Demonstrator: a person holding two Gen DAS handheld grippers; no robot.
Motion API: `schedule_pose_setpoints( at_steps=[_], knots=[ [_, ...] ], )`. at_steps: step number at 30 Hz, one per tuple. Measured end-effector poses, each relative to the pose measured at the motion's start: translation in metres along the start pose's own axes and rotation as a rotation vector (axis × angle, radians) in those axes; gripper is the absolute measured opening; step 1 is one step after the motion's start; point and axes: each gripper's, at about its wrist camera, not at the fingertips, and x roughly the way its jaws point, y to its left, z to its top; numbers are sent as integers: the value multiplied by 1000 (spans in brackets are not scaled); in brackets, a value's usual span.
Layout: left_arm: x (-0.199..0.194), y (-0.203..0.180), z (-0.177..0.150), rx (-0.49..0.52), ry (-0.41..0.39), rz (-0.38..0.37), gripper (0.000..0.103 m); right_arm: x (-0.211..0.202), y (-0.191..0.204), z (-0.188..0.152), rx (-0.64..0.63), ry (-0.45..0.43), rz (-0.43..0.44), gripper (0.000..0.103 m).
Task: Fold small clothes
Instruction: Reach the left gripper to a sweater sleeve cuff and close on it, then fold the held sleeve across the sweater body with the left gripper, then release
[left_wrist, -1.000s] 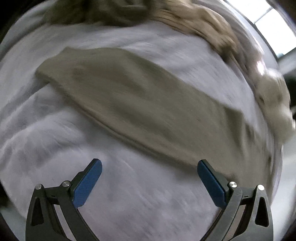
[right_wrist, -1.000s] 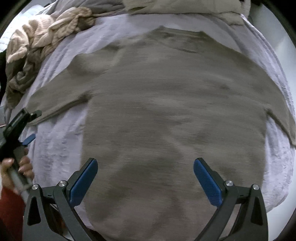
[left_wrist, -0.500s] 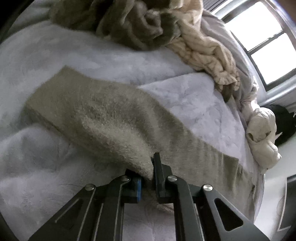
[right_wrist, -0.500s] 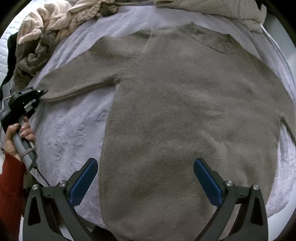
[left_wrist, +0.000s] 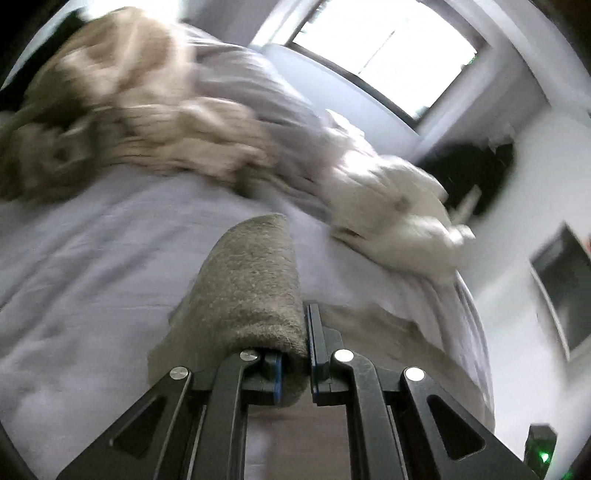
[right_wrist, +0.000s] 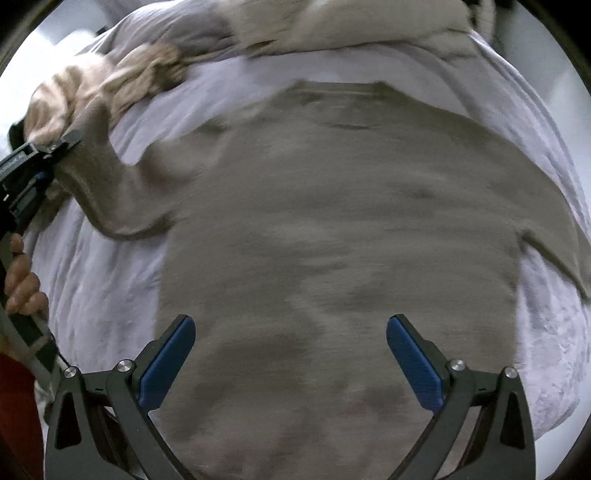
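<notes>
The taupe sweater (right_wrist: 332, 240) lies flat on the bed (right_wrist: 110, 288), neckline at the far edge, hem toward me, its long axis running away from my right claw (right_wrist: 290, 350). That claw hovers over the hem, spread wide and empty. My left claw (left_wrist: 295, 354) is clamped on the sleeve (left_wrist: 255, 288), lifted off the bed, I judge to fold it across the body. Unfolded clothes (right_wrist: 110, 85) wait beyond.

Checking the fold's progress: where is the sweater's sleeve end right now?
Pinched in the left gripper, lifted off the bedspread; in the right wrist view at far left, beside the sweater body.
</notes>
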Motion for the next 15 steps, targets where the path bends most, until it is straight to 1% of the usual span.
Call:
schedule_pose_setpoints(
  at_steps=[1, 3, 5, 7, 10, 11, 12, 13, 14, 15],
  knots=[
    [16, -23, -5, 34, 29, -12, 11, -2, -17, 1, 27, -4, -6, 103],
    [43, -58, -16, 70, 80, -38, 11, -3, -41, 2, 63, -8, -17, 103],
    [74, -95, -32, 123, 134, -40, 11, -3, -71, 0, 103, -7, -33, 103],
    [99, -123, -53, 170, 182, -22, 11, -1, -95, -3, 137, 0, -46, 103],
    [133, -147, -84, 227, 260, 48, 12, 4, -121, -7, 167, 15, -64, 103],
    [145, -153, -96, 252, 295, 88, 21, 8, -132, -8, 178, 24, -72, 103],
    [151, -156, -104, 269, 322, 113, 43, 10, -137, -9, 183, 28, -76, 103],
    [154, -156, -111, 279, 332, 136, 53, 11, -143, -8, 189, 32, -80, 103],
    [150, -157, -118, 297, 320, 165, 66, 11, -146, -8, 189, 32, -84, 103],
    [146, -159, -121, 314, 309, 178, 69, 9, -149, -5, 187, 27, -87, 103]
  ],
)
